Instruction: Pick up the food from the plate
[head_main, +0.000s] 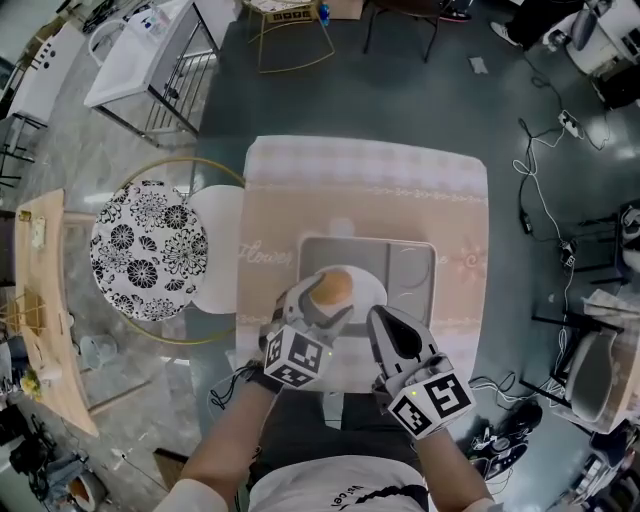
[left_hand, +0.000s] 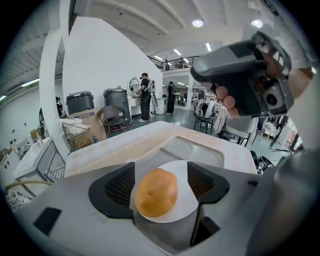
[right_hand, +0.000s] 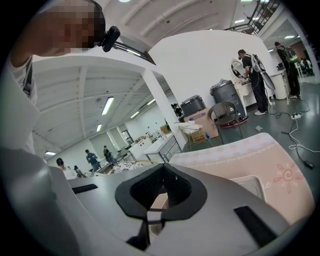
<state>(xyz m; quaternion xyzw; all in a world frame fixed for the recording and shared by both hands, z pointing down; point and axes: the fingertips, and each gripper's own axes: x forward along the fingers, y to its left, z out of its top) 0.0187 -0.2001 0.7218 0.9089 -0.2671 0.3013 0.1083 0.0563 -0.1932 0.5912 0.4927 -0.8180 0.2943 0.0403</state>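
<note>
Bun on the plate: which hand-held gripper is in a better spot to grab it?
Left. The left hand-held gripper has its jaws open, with the bun right between them on the white plate. The right hand-held gripper is shut and off to the side, with nothing between its jaws.

A pink-clothed square table (head_main: 370, 190) bears a grey compartment tray (head_main: 412, 262), with a black-and-white floral chair (head_main: 148, 250) just beside it and cables (head_main: 545, 205) trailing across the grey floor (head_main: 400, 95).

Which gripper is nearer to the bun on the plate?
Left. The left gripper has its open jaws either side of the bun, not pressing it. The right gripper sits off to the bun's right, shut and empty.
</note>
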